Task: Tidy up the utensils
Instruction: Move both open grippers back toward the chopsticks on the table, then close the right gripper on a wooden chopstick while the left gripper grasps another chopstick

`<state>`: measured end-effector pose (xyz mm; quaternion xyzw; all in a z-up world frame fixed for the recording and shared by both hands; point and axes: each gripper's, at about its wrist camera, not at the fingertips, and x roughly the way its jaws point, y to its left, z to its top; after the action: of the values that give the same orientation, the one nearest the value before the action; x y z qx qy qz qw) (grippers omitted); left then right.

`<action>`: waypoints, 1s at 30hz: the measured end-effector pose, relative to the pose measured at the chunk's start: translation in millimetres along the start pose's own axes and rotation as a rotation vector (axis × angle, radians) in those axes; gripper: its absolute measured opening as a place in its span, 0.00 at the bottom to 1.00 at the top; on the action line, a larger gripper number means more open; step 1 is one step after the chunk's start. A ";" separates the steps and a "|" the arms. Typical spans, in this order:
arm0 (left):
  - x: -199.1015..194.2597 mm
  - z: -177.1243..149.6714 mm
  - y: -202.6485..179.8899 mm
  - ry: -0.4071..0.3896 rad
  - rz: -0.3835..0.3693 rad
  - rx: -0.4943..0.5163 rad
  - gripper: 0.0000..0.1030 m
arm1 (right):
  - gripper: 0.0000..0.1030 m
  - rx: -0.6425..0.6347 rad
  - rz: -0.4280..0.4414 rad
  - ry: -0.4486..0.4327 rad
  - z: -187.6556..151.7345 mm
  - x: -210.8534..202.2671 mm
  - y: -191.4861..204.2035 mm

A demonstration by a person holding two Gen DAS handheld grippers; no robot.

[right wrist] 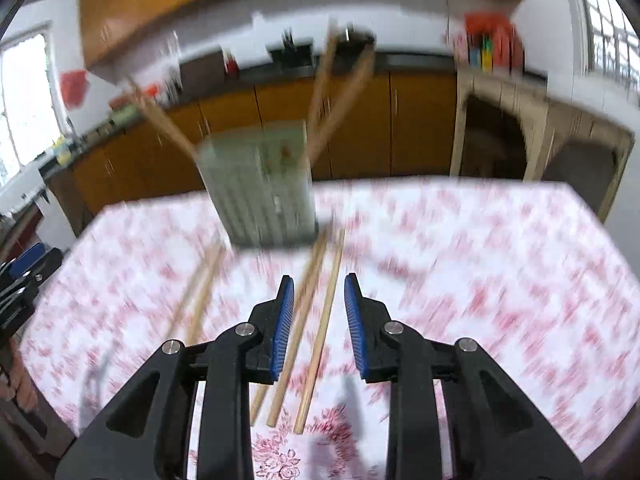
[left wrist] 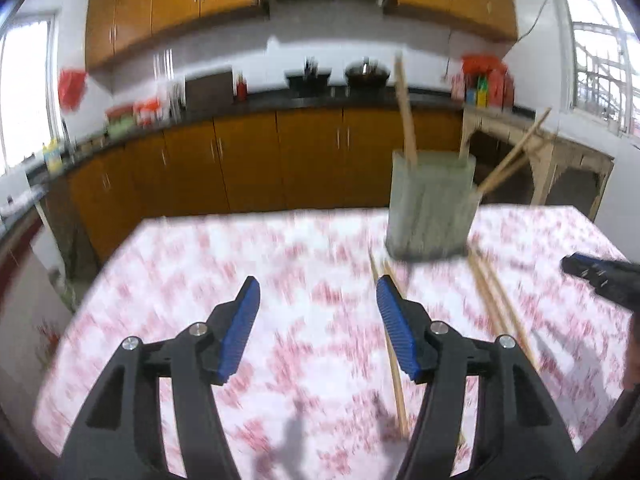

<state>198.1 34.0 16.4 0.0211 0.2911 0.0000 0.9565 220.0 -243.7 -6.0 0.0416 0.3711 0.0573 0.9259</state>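
A pale green utensil holder stands on the floral tablecloth with several wooden chopsticks sticking out of it. It also shows in the right wrist view. More chopsticks lie flat on the cloth in front of it. My left gripper is open and empty above the cloth, with a loose pair of chopsticks by its right finger. My right gripper is open above three loose chopsticks; another pair lies to their left. Both views are motion-blurred.
The table has a pink floral cloth, its far edge just behind the holder. Orange kitchen cabinets and a dark counter stand beyond. A beige side table stands at the back right. The right gripper shows in the left view.
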 end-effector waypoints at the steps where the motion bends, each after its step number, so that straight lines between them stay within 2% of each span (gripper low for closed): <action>1: 8.8 -4.9 -0.5 0.026 -0.005 -0.007 0.58 | 0.27 0.001 -0.004 0.025 -3.4 11.1 2.2; 5: 31.8 -14.1 -2.5 0.080 -0.018 -0.026 0.58 | 0.27 0.022 -0.022 0.104 -14.5 47.0 4.5; 12: 47.7 -26.4 -8.2 0.126 -0.045 -0.029 0.58 | 0.27 0.018 -0.053 0.149 -38.3 64.3 0.5; 15: 50.7 -29.2 -12.3 0.138 -0.064 -0.024 0.58 | 0.26 -0.007 -0.072 0.131 -43.8 63.2 4.7; 16: 51.6 -30.3 -13.6 0.142 -0.071 -0.024 0.58 | 0.22 -0.018 -0.082 0.124 -45.1 63.0 6.4; 17: 52.6 -31.4 -15.1 0.147 -0.077 -0.021 0.58 | 0.11 -0.022 -0.083 0.119 -45.3 62.7 7.1; 18: 53.3 -31.7 -16.6 0.149 -0.081 -0.019 0.58 | 0.09 -0.021 -0.079 0.120 -45.3 62.9 6.5; 22: 58.8 -36.1 -25.2 0.173 -0.109 0.002 0.58 | 0.08 0.012 -0.112 0.113 -41.9 65.4 -7.4; 26: 66.0 -41.8 -35.3 0.200 -0.121 0.033 0.52 | 0.08 0.123 -0.160 0.113 -34.9 67.9 -39.1; 30: 77.4 -47.5 -46.0 0.242 -0.106 0.056 0.50 | 0.08 0.106 -0.159 0.113 -35.2 68.9 -42.2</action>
<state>235.3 -9.1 -67.9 0.0322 0.4049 -0.0561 0.9121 248.2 -274.9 -83.4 0.0575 0.4272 -0.0337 0.9017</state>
